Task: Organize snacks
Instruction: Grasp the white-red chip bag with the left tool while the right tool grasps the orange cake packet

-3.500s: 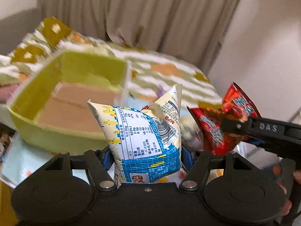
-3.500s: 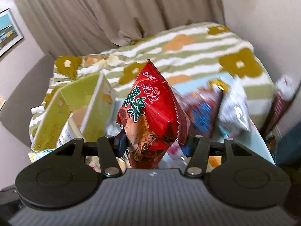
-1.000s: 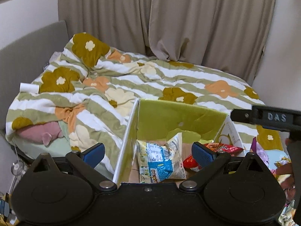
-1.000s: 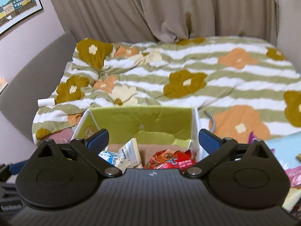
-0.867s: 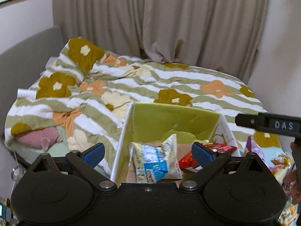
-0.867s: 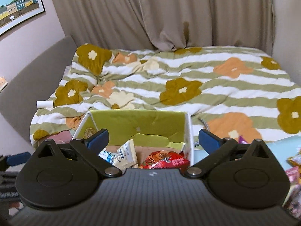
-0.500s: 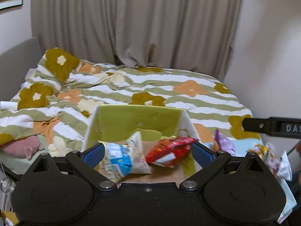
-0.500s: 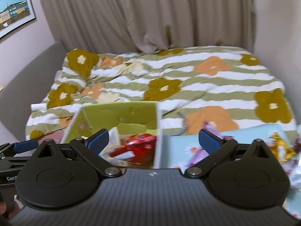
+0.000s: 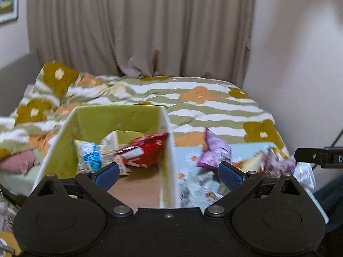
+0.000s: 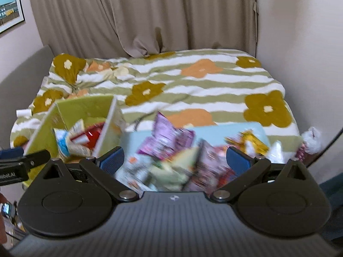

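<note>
Snack pile motion-blurred, packets indistinct

Green cardboard box left on worktop, two snack bags inside; loose snack packets right; bed behind.

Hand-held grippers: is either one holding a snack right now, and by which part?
Nothing is held. The left hand-held gripper and right hand-held gripper are both open, with no snack between their fingers.
</note>
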A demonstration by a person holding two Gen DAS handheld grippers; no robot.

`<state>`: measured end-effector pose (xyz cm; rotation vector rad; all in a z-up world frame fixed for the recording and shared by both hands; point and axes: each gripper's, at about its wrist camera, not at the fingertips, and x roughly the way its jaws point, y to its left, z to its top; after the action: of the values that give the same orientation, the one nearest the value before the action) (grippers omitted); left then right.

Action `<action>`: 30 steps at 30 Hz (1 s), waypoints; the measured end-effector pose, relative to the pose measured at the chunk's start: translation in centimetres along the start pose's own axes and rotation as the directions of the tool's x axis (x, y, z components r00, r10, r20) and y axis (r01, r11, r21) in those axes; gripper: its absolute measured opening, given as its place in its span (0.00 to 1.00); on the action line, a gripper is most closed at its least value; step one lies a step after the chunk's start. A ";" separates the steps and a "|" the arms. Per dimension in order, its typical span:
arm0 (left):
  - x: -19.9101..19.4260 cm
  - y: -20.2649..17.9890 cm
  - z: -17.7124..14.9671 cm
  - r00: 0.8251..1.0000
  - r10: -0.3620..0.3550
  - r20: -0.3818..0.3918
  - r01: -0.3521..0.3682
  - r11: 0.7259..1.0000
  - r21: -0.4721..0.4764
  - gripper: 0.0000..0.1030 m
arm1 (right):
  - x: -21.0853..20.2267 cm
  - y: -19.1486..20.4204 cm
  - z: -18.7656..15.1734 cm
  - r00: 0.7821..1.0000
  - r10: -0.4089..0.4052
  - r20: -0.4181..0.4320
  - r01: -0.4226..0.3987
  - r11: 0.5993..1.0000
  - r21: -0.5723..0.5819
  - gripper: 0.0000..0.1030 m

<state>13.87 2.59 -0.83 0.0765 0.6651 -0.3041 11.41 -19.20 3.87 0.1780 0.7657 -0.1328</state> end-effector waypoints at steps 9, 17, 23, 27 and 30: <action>2.3 -8.9 -4.3 0.997 -0.056 -0.060 0.067 0.978 0.197 0.98 | 0.4 -8.1 -4.2 0.995 0.012 -0.096 -0.015 0.999 -0.029 1.00; 6.5 -12.9 -7.4 0.981 -0.061 -0.185 0.133 0.903 0.409 0.97 | 3.0 -11.3 -7.2 0.984 0.002 -0.175 -0.011 0.999 -0.049 1.00; 9.5 -14.7 -9.4 0.964 -0.039 -0.263 0.180 0.825 0.537 0.97 | 5.6 -11.9 -9.0 0.974 0.010 -0.227 -0.021 0.999 -0.048 1.00; 11.2 -14.9 -10.3 0.953 -0.028 -0.303 0.204 0.798 0.567 0.96 | 6.9 -11.8 -9.9 0.967 -0.002 -0.253 -0.015 0.998 -0.067 1.00; 12.2 -15.0 -10.7 0.944 -0.021 -0.331 0.223 0.780 0.585 0.92 | 7.6 -11.7 -10.5 0.963 -0.007 -0.268 -0.013 0.997 -0.074 1.00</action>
<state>12.08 -12.99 -16.40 0.7300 0.8614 -0.6430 7.58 -28.90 -10.15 0.1267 1.0389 -0.0773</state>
